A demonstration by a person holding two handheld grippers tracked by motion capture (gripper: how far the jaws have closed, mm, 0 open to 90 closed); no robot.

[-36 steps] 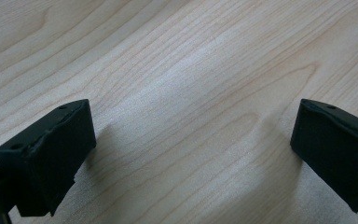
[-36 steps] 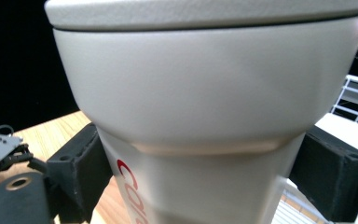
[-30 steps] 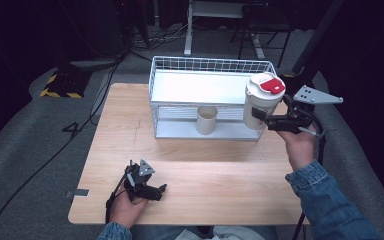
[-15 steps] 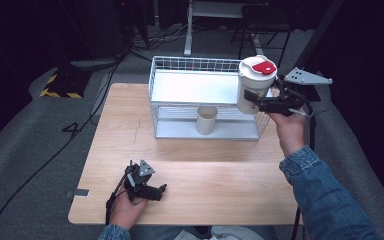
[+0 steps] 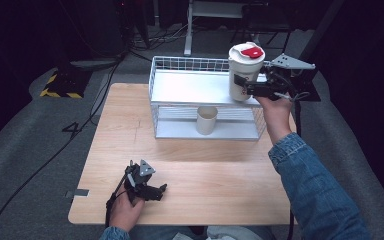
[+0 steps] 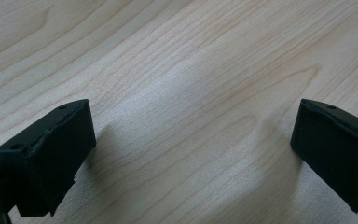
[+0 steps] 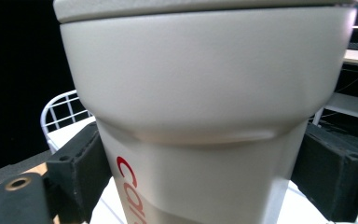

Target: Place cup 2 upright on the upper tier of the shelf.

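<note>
**High view: tall cup held upright over the rack's top shelf**

High view has the right gripper (image 5: 249, 90) clamped on the lower half of a tall white cup (image 5: 245, 70), one jaw on each side of it, with nothing else in the grip. The cup stands upright, long axis straight up and down, red-marked lid (image 5: 250, 51) facing the ceiling. It sits at the right end of the white wire rack (image 5: 180, 65), over the top shelf (image 5: 190, 87). Can't tell from up here if the bottom is touching the shelf or just hovering.

Right gripper view gets you way closer: the cup (image 7: 200, 107) is squeezed between the two black pads (image 7: 81, 168), and you can read the start of some red lettering (image 7: 130, 186) running up the side. The lid rim is right at the top edge, and a bit of the rack's wire corner (image 7: 58, 112) peeks out on the left. You don't get the lid's red patch from there, that's only visible from above.

Left gripper (image 5: 152, 190) is well apart from all that, resting near the front edge of the wooden table (image 5: 130, 130). Left gripper view shows its jaws spread wide with only bare wood grain (image 6: 191, 93) between them, holding nothing.

Also from above: a small beige cup (image 5: 206, 120) stands upright on the rack's lower shelf, mouth up.
</note>
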